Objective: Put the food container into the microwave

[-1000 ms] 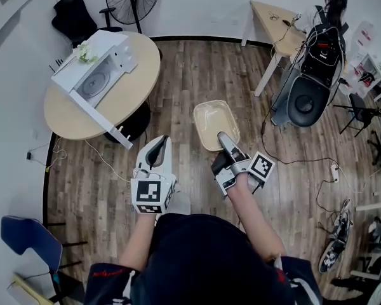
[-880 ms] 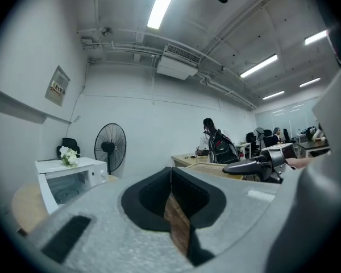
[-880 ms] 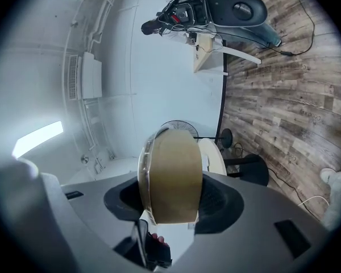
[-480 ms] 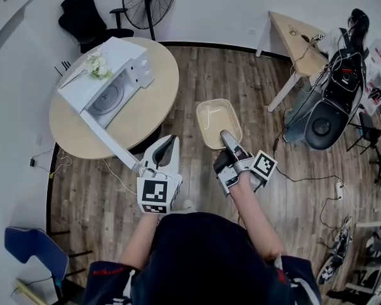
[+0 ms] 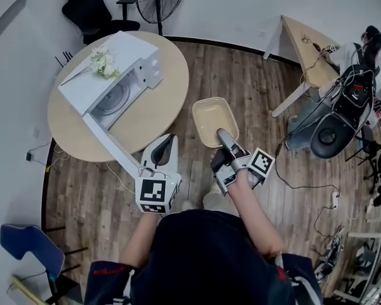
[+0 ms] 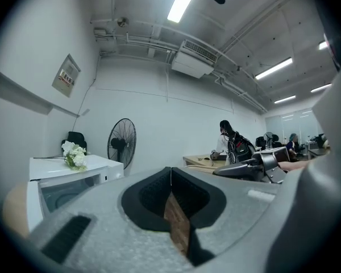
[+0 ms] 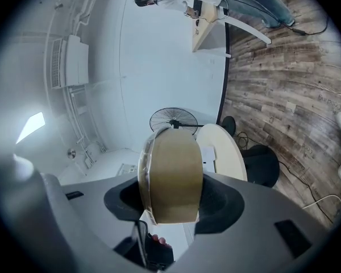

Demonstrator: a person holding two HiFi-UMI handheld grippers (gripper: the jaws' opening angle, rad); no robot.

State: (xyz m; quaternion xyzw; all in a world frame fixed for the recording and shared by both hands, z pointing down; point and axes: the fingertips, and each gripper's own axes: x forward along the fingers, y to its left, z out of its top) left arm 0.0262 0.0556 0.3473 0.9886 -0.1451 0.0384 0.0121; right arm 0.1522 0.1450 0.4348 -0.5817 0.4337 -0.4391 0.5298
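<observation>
Vs a sec ago, the round tabletop point(image 5: 162, 103) and the microwave point(image 5: 124, 59) on it sit nearer to us in the head view, and the strip of floor btw them and us has shrunk: we're closing in. The food container point(image 5: 213, 121) has kept its place on the right claw point(image 5: 221, 134), same grip. So the carry is under way. The container isn't over the tabletop yet and the insertion is still to do.

The microwave door point(image 5: 108, 143) hangs open toward lower left, w/ the cavity and turntable exposed. We'd judge no door step is needed.

Right claw: clamped on the container's near wall. In the right gripper view the beige wall fills the gap and holds the jaws apart. The container is at centre frame, over the wood floor, just right of the tabletop's edge, open side up. It looks empty.

Left claw point(image 5: 166, 143): jaws together, nothing btw them, only floor seen thru the slit. It sits lower left of centre, just beside the door's free end.

Both forearms reach fwd from the body, claws approx level, pointing to the upper frame. The right claw is rolled onto its side and the left is upright.
</observation>
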